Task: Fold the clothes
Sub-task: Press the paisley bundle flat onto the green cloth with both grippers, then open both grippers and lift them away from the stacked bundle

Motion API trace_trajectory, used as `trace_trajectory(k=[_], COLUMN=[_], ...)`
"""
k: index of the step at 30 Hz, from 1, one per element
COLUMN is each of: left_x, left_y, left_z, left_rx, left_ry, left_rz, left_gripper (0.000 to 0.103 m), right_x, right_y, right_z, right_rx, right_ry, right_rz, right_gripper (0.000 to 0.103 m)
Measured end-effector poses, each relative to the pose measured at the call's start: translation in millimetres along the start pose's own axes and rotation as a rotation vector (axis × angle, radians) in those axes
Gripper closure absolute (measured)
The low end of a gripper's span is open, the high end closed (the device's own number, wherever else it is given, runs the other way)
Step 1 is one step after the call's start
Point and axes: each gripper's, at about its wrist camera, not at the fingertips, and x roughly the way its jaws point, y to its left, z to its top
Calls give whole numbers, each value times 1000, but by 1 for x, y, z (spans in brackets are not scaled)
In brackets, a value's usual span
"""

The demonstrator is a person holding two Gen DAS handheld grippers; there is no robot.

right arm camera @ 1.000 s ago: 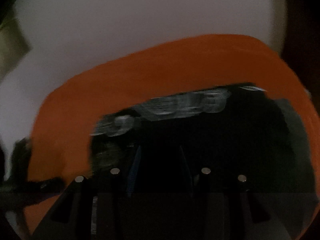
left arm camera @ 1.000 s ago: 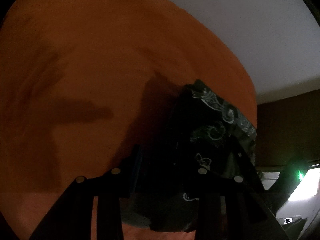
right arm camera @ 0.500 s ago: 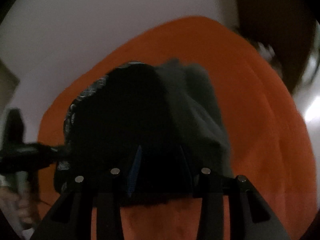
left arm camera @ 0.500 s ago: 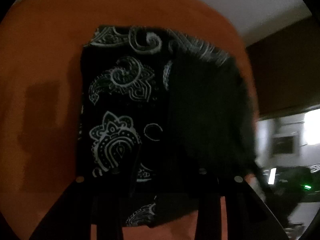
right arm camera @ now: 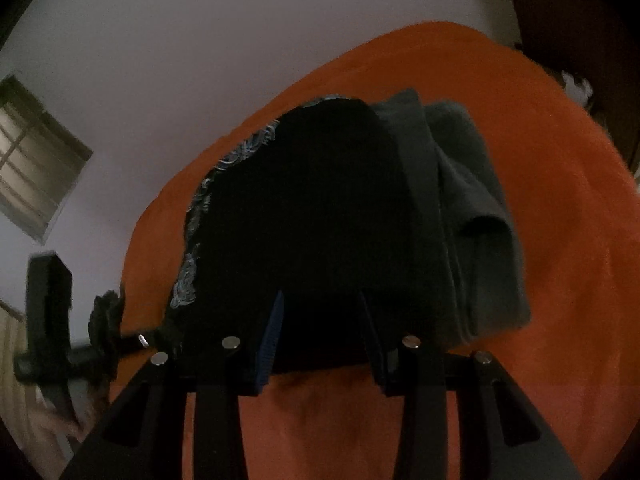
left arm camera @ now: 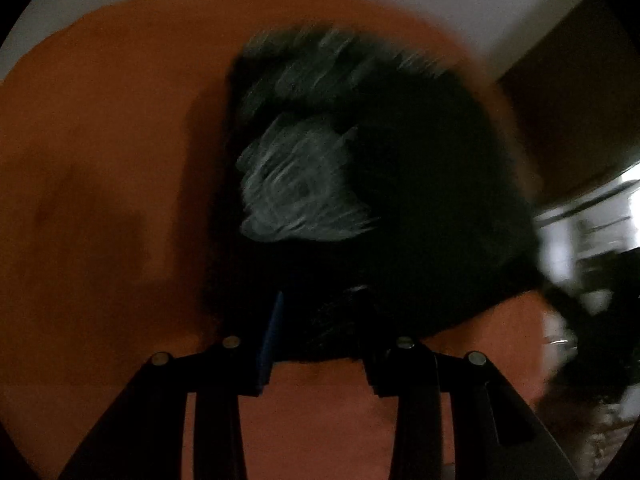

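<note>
A black garment with a white paisley print (left arm camera: 304, 184) lies folded on an orange blanket (left arm camera: 100, 200); the left wrist view is blurred by motion. My left gripper (left arm camera: 320, 304) is open, its fingers at the garment's near edge. In the right wrist view the same black garment (right arm camera: 304, 220) lies next to a folded dark grey garment (right arm camera: 472, 216). My right gripper (right arm camera: 320, 304) is open, fingers at the black garment's near edge. Whether cloth lies between either pair of fingers is hidden in the dark.
The orange blanket (right arm camera: 560, 280) covers the surface. A white wall (right arm camera: 200, 40) and a window (right arm camera: 32, 160) are behind. The other gripper (right arm camera: 52, 320) shows at the left edge. Dark furniture (left arm camera: 560, 120) and clutter stand at the right.
The left view swung back over the garment and drew closer, now blurred. The right gripper backed off slightly; the grey garment came into clear view beside the black one.
</note>
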Motion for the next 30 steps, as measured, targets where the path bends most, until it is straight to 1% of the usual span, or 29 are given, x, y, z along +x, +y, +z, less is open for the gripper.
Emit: trace_trajectory(k=[2, 3, 5, 6, 7, 8, 11, 12, 13, 14, 15, 16, 17, 18, 19, 21, 22, 23, 24, 25, 26, 28, 29, 30], left_x=[9, 3, -19, -30, -41, -56, -82, -93, -105, -115, -125, -135, -146, -161, -176, -200, -212, -224, -232, -240, -248, -261, -267, -274], left_y=[26, 37, 50, 56, 59, 62, 63, 64, 64, 59, 54, 49, 45, 45, 45, 48, 50, 52, 57, 63, 68, 77, 80, 78], left_z=[-1, -3, -6, -8, -9, -11, -13, -9, -7, -13, -19, -25, -32, -38, -44, -55, -62, -70, -79, -85, -91, -101, -106, -109], left_rx=[-179, -253, -278, -288, -275, -258, -211, -175, -138, -93, -48, -3, 40, 58, 76, 111, 126, 139, 132, 99, 65, -1, -23, -13], left_ry=[67, 64, 41, 29, 10, -12, -20, -25, -29, -21, -13, -5, 2, -16, -33, -75, -101, -126, -138, -136, -133, -137, -147, -164], left_rz=[-9, -59, -66, -69, -64, -75, -124, -132, -138, -123, -108, -92, -78, -87, -95, -101, -101, -99, -70, -45, -22, -45, -60, -46], left_gripper=[65, 65, 65, 65, 65, 65, 65, 61, 52, 49, 49, 49, 49, 49, 49, 49, 46, 42, 33, 30, 30, 30, 30, 30], right_x=[15, 8, -11, -23, -35, -44, -64, -69, -72, -76, -81, -85, -90, -98, -105, -128, -139, -148, -159, -166, -173, -183, -190, -196], right_y=[-15, -19, -13, -5, 3, 12, 45, 58, 72, 89, 109, 123, 138, 153, 169, 202, 218, 229, 243, 252, 261, 270, 275, 279], right_z=[2, 5, 11, 13, 15, 14, 9, 6, 1, -2, -10, -18, -26, -35, -44, -62, -71, -79, -88, -94, -100, -108, -111, -115], right_rx=[87, 128, 112, 86, 60, 56, 32, 22, -3, -30, -53, -63, -69, -63, -58, -93, -112, -138, -169, -184, -197, -195, -190, -184], right_ry=[57, 56, 29, 23, 16, 30, 66, 77, 81, 87, 97, 103, 109, 112, 115, 68, 45, 23, -3, -18, -33, -44, -47, -50], right_rz=[18, 54, 82, 60, 38, 13, -68, -96, -131, -169, -202, -213, -221, -220, -220, -259, -279, -303, -332, -336, -340, -339, -331, -322], right_gripper=[65, 65, 65, 65, 65, 65, 65, 65, 65, 65, 65, 65, 61, 54, 52, 41, 37, 31, 30, 30, 30, 30, 30, 30])
